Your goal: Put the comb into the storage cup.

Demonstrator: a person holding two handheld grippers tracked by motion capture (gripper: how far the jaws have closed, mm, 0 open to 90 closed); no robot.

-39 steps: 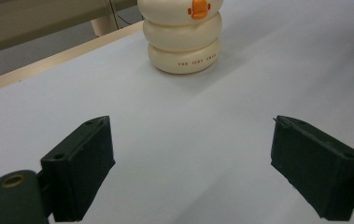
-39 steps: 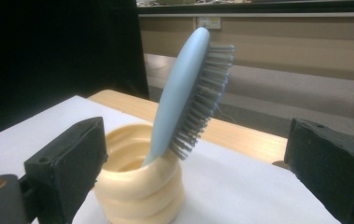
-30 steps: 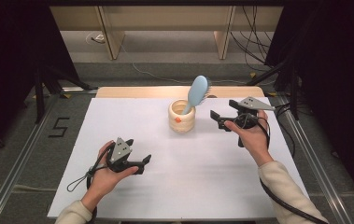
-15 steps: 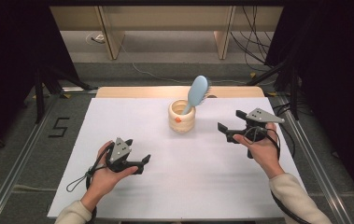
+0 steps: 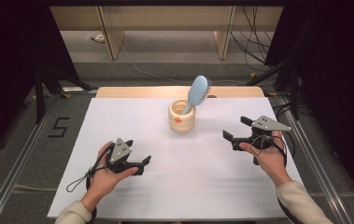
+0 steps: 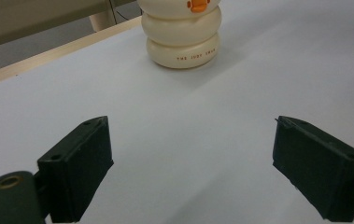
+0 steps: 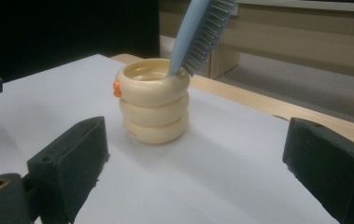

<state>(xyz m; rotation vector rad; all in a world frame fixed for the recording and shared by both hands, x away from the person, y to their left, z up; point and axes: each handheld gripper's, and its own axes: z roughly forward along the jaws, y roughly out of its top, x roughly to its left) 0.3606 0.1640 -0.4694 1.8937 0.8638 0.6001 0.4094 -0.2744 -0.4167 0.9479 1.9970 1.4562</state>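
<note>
With both grippers (image 5: 142, 162) (image 5: 237, 130) wide and empty, bumping the leaning brush (image 5: 197, 93) could topple your cup (image 5: 182, 116).

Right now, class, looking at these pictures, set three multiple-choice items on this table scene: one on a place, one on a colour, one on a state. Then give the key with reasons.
1. Where is the brush?
A. flat on the table
B. standing in the cream holder
C. between a gripper's jaws

2. What colour is the brush?
A. light blue
B. red
C. black

3. How do the jaws of the right gripper stand?
A. shut on the brush
B. shut on the holder
C. open, holding nothing

Key: B, its handle end sits inside the holder's rim, leaning; A, handle and head show pale blue; C, the right gripper view shows the jaws wide apart over the bare white table.
</note>
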